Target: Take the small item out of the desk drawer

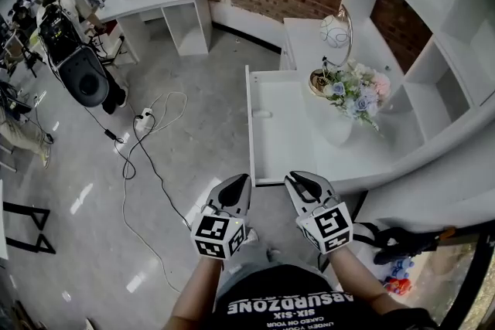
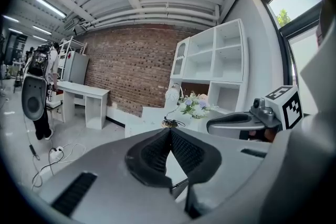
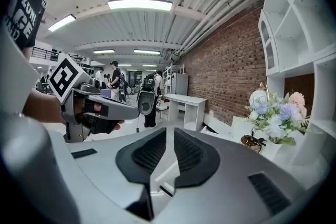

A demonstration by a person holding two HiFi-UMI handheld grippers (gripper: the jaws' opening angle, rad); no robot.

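The white desk drawer (image 1: 272,154) stands pulled out toward the floor side, and a small pale item (image 1: 261,113) lies inside near its left wall. Both grippers hover side by side just in front of the drawer's near end, above the floor. My left gripper (image 1: 243,180) is shut, tips touching, with nothing between them (image 2: 169,130). Beside it on the right, my right gripper (image 1: 295,179) is also shut and empty (image 3: 169,131). Each gripper shows in the other's view: the right gripper (image 2: 237,123) and the left gripper (image 3: 100,108).
On the desk top behind the drawer stand a vase of flowers (image 1: 357,89) and a globe lamp (image 1: 335,31), with white shelves (image 1: 433,19) beyond. Cables and a power strip (image 1: 144,120) lie on the floor at left. Another white desk (image 1: 155,0) stands far back.
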